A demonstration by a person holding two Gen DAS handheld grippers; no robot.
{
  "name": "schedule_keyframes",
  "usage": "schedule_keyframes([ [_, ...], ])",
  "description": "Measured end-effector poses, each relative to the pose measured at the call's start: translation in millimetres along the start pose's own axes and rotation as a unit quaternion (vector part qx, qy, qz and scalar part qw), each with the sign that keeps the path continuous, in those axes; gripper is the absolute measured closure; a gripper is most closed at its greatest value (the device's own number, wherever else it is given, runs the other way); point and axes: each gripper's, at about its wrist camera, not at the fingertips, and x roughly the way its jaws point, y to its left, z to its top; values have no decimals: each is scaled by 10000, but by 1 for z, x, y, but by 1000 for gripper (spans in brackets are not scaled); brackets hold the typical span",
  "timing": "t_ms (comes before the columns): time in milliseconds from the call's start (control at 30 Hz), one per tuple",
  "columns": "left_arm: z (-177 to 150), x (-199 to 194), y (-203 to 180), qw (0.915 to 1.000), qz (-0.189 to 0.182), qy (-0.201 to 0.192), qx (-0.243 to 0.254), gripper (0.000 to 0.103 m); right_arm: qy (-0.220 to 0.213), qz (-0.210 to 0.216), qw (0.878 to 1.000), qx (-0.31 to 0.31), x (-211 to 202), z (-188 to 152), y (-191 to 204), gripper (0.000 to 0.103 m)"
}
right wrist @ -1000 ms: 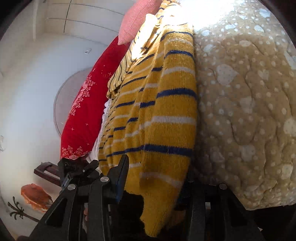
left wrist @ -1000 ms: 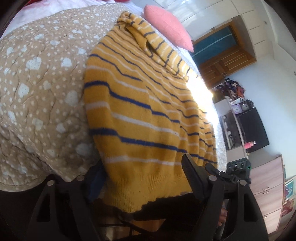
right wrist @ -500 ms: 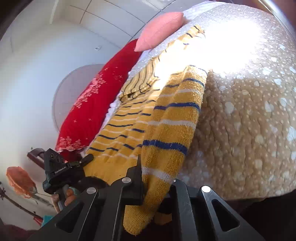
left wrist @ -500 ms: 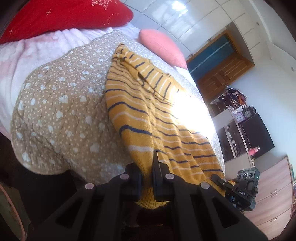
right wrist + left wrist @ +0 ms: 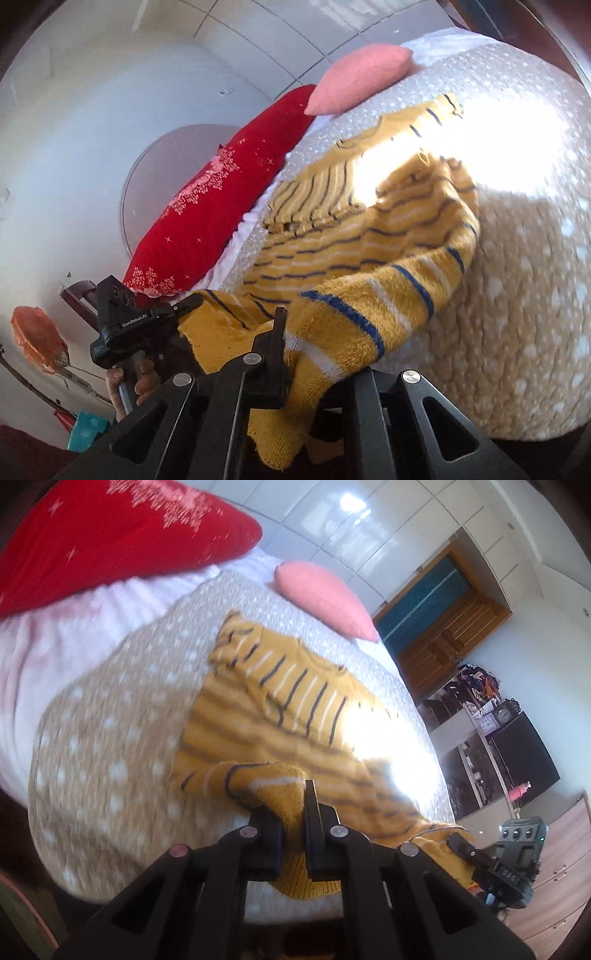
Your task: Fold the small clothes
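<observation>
Mustard-yellow knit fills the left wrist view: one sweater (image 5: 295,709) with navy and white stripes lies on the bed (image 5: 110,738), which wears a tan spread dotted with white. Its near hem is raised off the spread and bunched, and the left tongs (image 5: 293,827) are closed tight on that hem, the wool pinched between the two black fingers and spilling out below them. The rest of the sweater lies flat beyond the tongs, its one visible sleeve folded across the chest, with a bright patch of sun on its right side. At the lower right of this view the right tongs (image 5: 460,843) bite the other corner of the same hem. Past the sweater I count one pink cushion (image 5: 325,598) and one red pillow (image 5: 110,542) at the head of the bed, both well apart from the tongs.

From the right wrist view, the right tongs (image 5: 295,354) are clamped narrow on the hem as well; only the left finger shows clearly, the other being covered by a thick fold of the sweater (image 5: 369,236) that drapes over it and hangs below. The fabric stretches leftward from there to the left tongs (image 5: 192,304), held by a hand (image 5: 136,380), so the hem spans between the two. One pink cushion (image 5: 362,77) and one red pillow (image 5: 221,206) again lie beyond, at the far side of the bed (image 5: 517,295).
</observation>
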Motion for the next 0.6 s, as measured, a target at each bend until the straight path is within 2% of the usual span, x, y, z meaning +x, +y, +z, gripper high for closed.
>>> schedule_keyframes([
  [100, 39, 22, -11, 9998, 69, -119, 115, 95, -149, -107, 9995, -242, 13, 42, 6, 94],
  [233, 97, 76, -13, 9999, 67, 90, 5, 95, -203, -296, 9990, -262, 45, 101, -5, 94],
  [433, 134, 161, -1, 9970, 474, 604, -92, 94, -26, -661, 9973, 318, 112, 167, -49, 93],
  [500, 144, 180, 8, 9962, 500, 697, -178, 94, 29, -770, 9955, 551, 129, 182, -69, 92],
  [600, 158, 196, 18, 9961, 348, 703, -403, 90, -16, -802, 9930, 862, 144, 199, -97, 91],
])
